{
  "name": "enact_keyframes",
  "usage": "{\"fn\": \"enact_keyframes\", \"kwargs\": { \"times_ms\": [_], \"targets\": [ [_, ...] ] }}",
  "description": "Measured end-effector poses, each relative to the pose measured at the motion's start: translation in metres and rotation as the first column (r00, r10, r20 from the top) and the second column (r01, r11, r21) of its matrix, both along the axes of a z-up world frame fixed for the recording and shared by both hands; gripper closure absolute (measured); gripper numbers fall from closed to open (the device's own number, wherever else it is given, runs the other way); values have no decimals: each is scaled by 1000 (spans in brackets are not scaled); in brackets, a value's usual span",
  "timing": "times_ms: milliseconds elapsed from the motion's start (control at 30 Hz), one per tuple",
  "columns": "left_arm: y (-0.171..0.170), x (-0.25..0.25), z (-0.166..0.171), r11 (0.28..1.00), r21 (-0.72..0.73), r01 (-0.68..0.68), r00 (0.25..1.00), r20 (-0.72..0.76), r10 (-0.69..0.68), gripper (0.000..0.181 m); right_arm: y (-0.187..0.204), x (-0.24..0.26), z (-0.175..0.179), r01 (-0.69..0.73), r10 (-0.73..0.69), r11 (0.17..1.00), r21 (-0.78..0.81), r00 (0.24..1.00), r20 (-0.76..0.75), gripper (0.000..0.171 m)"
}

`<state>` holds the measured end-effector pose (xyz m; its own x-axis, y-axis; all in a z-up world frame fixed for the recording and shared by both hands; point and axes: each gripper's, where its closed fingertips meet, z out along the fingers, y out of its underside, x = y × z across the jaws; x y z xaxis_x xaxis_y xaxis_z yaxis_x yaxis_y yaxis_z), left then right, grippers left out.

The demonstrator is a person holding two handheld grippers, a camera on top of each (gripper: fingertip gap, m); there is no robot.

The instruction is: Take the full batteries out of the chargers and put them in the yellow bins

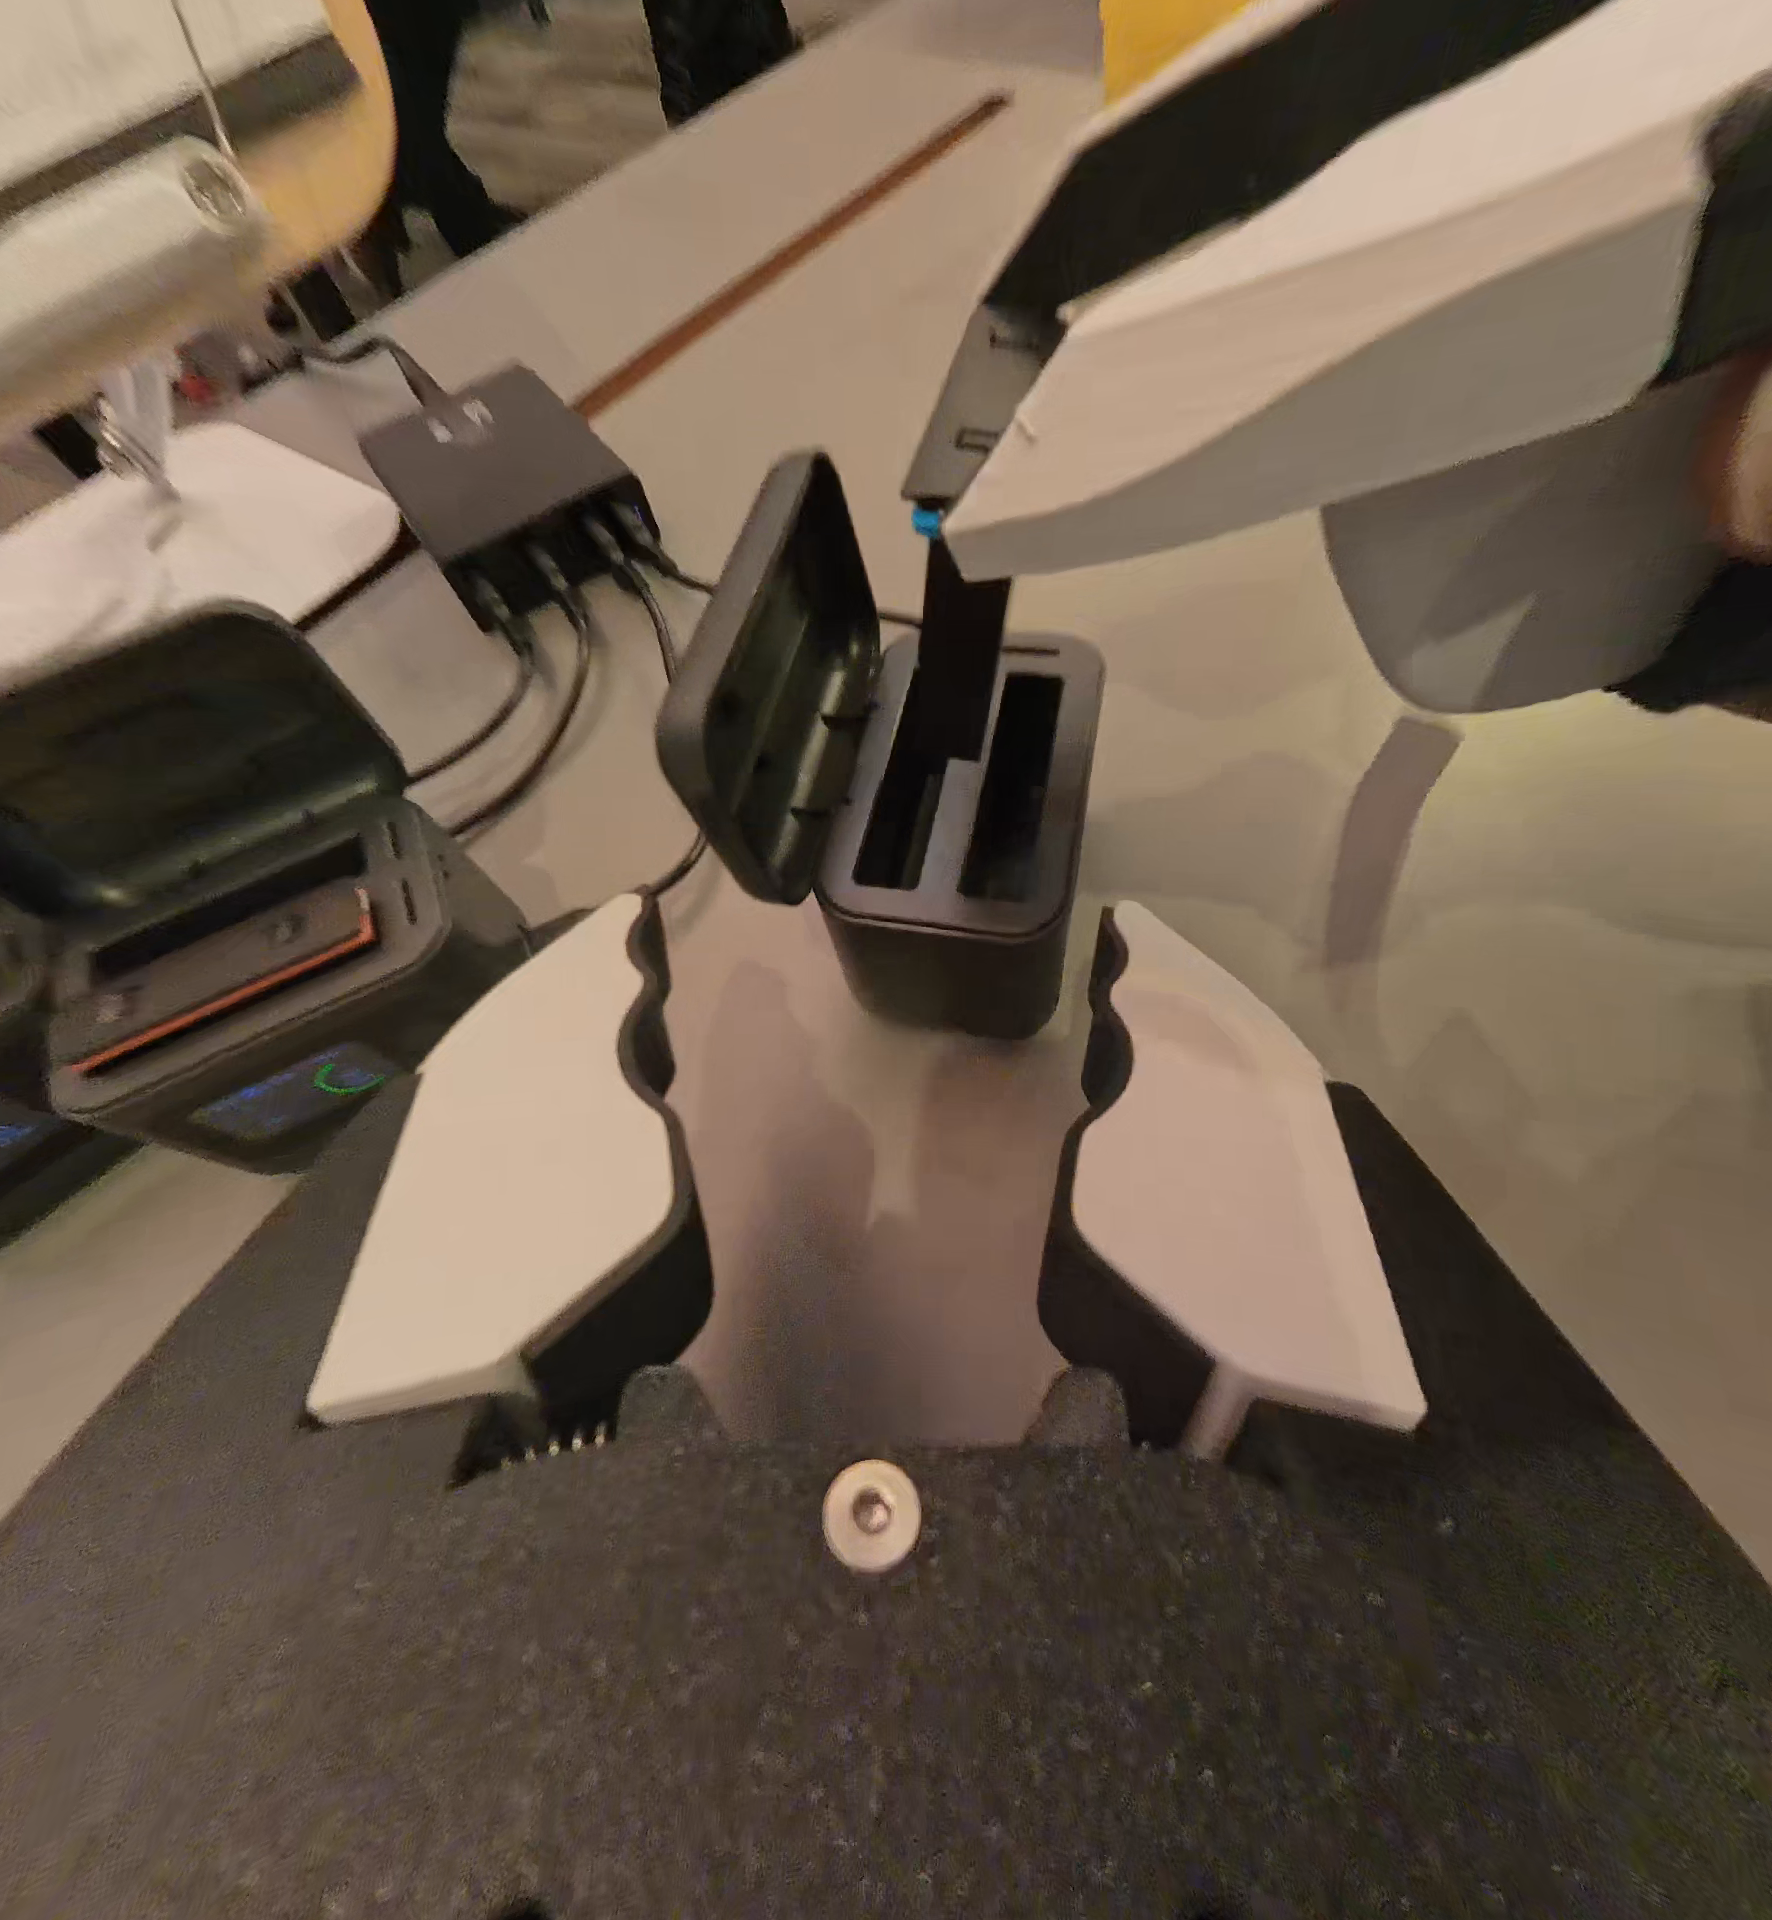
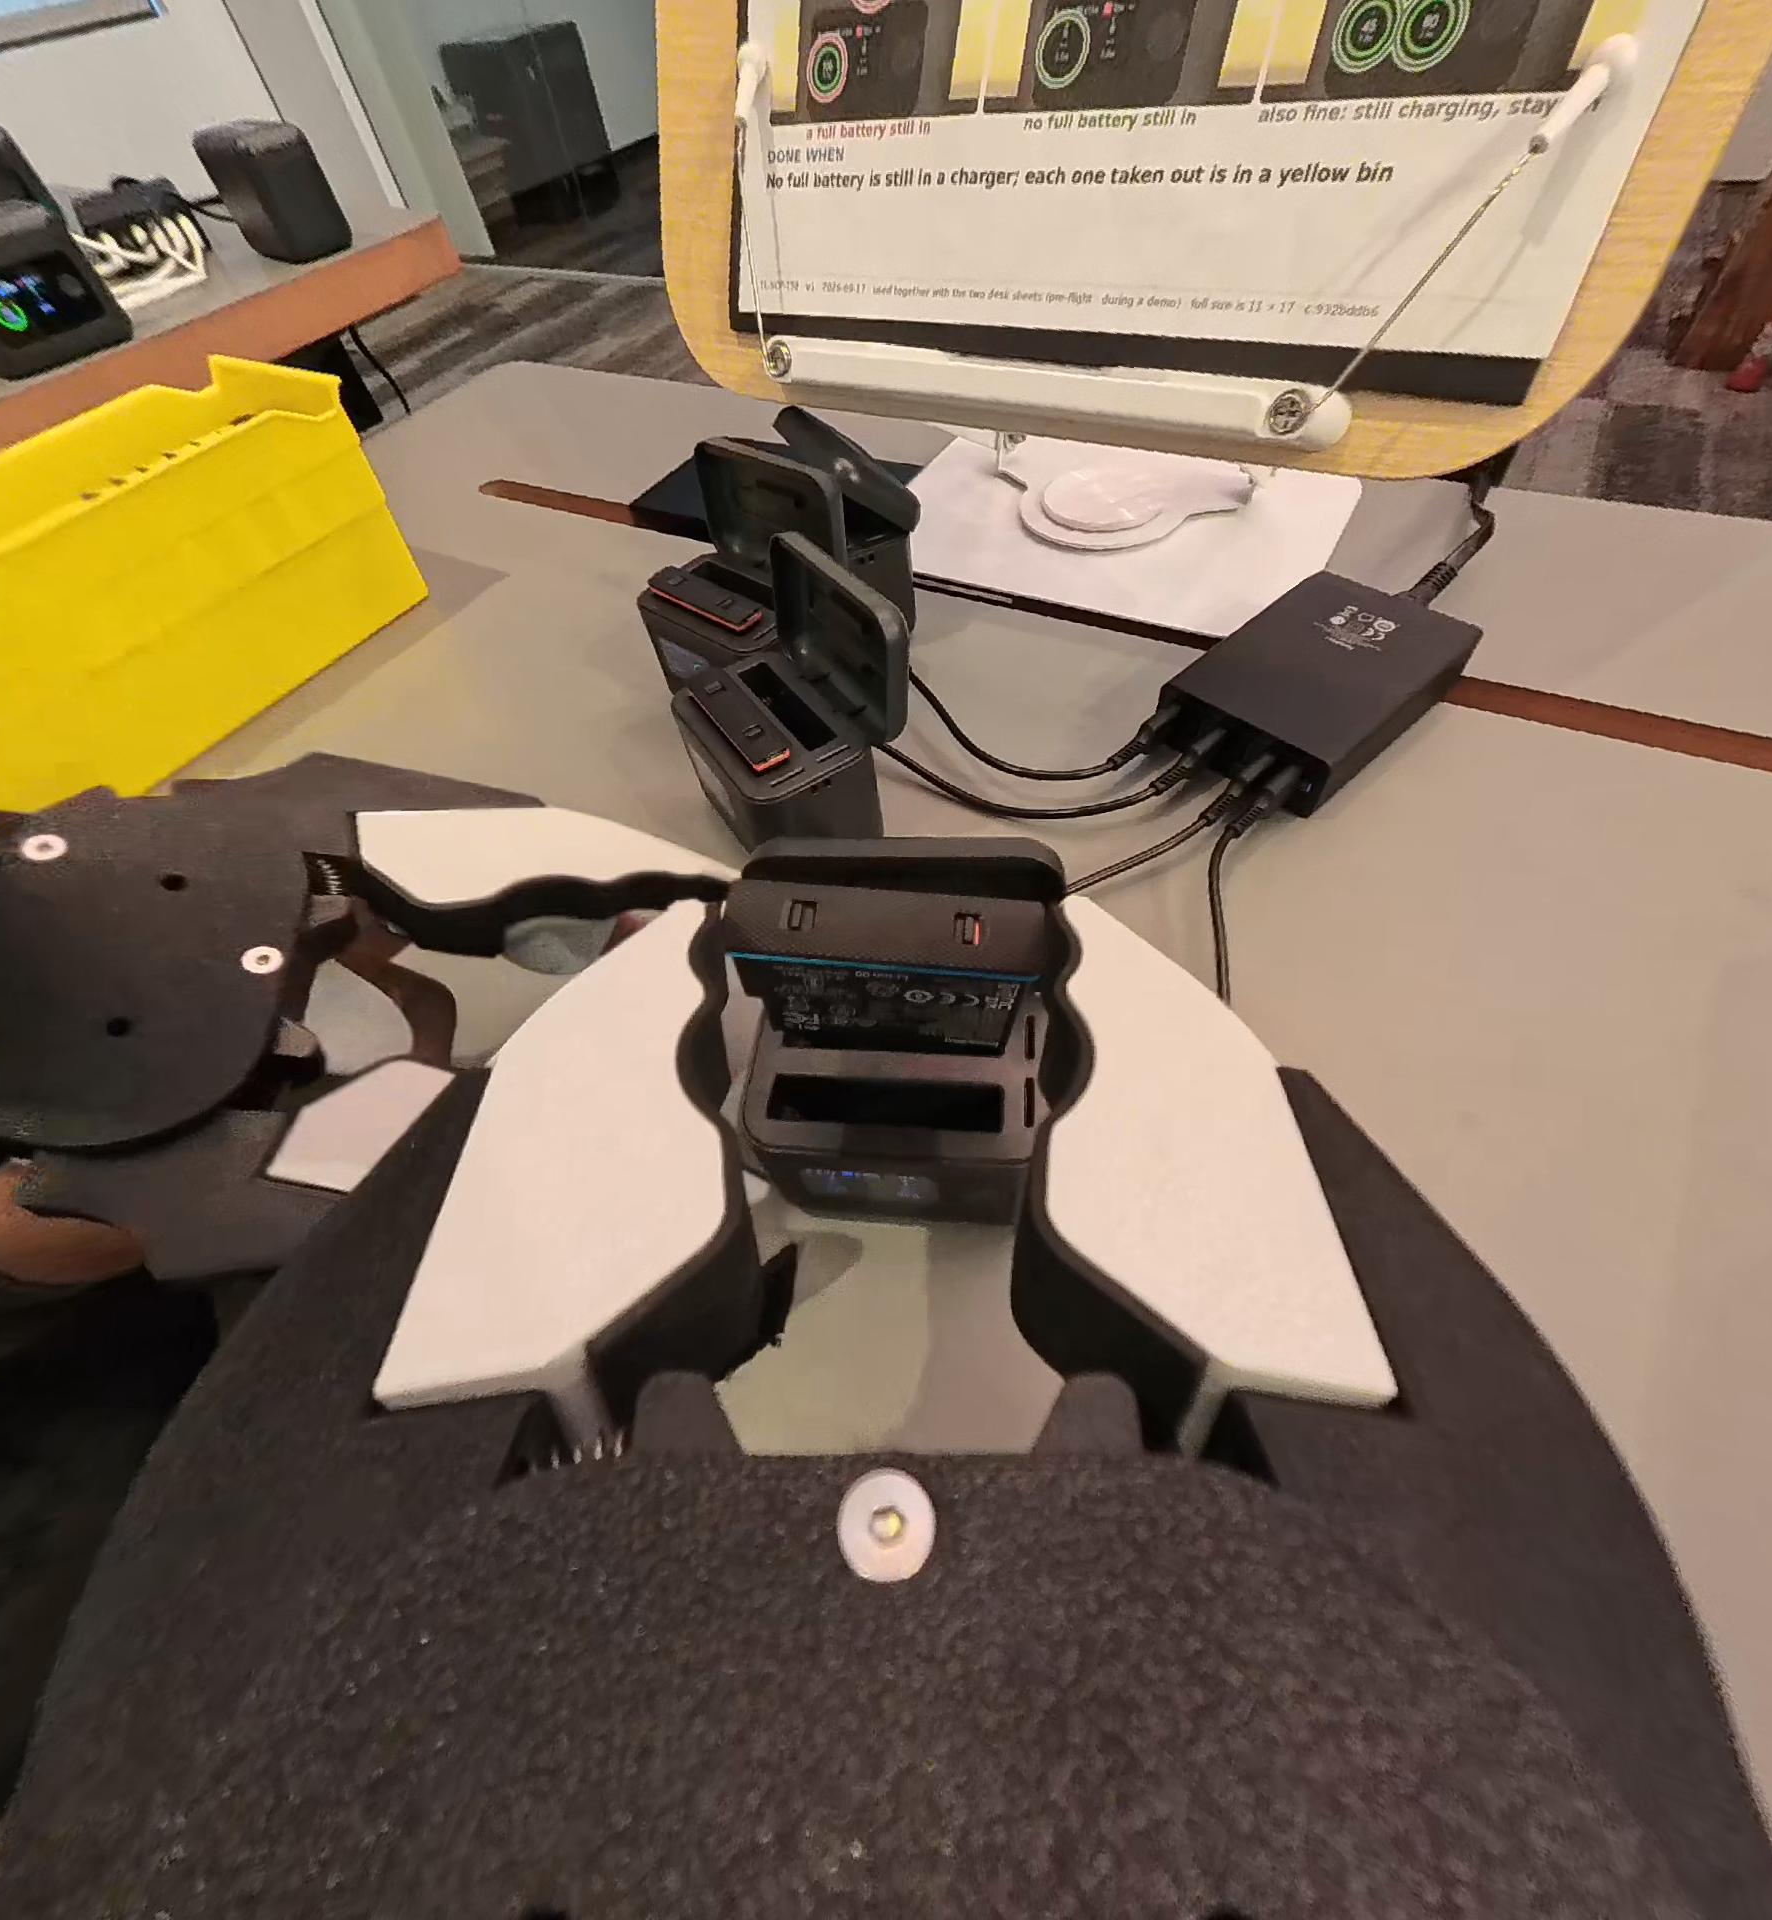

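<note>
Right gripper (image 2: 887, 966) has its fingers (image 2: 1162, 1122) clamped on a black battery (image 2: 887, 966) with a blue stripe. The battery stands upright, partly risen out of the far slot of the near charger (image 2: 887, 1153); its lower part sits inside the slot. The charger's near slot is empty, its lid is tipped back behind the battery, and a small lit screen shows on its front face.

In the left wrist view the same charger (image 1: 949, 883) sits on the grey counter (image 1: 1484, 1039) just past the left gripper (image 1: 877, 935). Left fingers (image 1: 539, 1122) are spread apart with nothing between them; the charger base lies near the tips, contact can't be told. The right gripper (image 1: 949, 525) comes in from the upper right, holding the battery (image 1: 965, 634) above the slot.

Two more chargers (image 2: 778, 727) stand farther back on the counter, lids up, each with an orange-edged battery in a slot. Cables run from them to a black power hub (image 2: 1318, 686) at far right.

Yellow bin (image 2: 165, 582) sits at far left on the counter, well apart from the chargers; its contents can't be seen from here.

A wood-backed board carrying a printed sheet (image 2: 1121, 208) stands on a white stand at the far edge.
</note>
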<state>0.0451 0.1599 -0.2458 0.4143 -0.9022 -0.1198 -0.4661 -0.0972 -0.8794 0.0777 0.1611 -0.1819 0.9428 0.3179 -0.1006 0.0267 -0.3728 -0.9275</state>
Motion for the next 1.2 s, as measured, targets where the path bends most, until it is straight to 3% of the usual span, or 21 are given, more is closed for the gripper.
{"fn": "enact_keyframes", "kwargs": {
  "times_ms": [400, 533, 767, 900, 1000, 1100, 1200],
  "targets": [
    [-34, 1, 44, 986, 164, 42, 988, 141, -66, 135, -29, -24, 13, -108, 100, 994, -31, 974, -202, 113],
    [-36, 0, 46, 983, 172, 57, 985, 152, -84, 168, -35, -33, 13, -128, 118, 991, -35, 971, -206, 113],
    [-39, 1, 45, 986, 143, 82, 982, 156, -104, 170, -36, -34, 13, -150, 142, 988, -30, 973, -183, 112],
    [-41, 2, 45, 985, 142, 95, 981, 155, -117, 170, -39, -34, 23, -290, 290, 957, 7, 956, -47, 105],
    [-43, 3, 41, 985, 135, 110, 981, 147, -130, 170, -48, -32, 33, -497, 489, 868, -6, 853, 181, 102],
    [-47, 5, 40, 983, 130, 129, 979, 142, -147, 170, -53, -21, 32, -648, 621, 752, -118, 639, 454, 105],
    [-51, 7, 37, 980, 125, 157, 977, 126, -172, 170, -57, -12, 24, -708, 720, 645, -286, 439, 537, 111]
  ]
}}
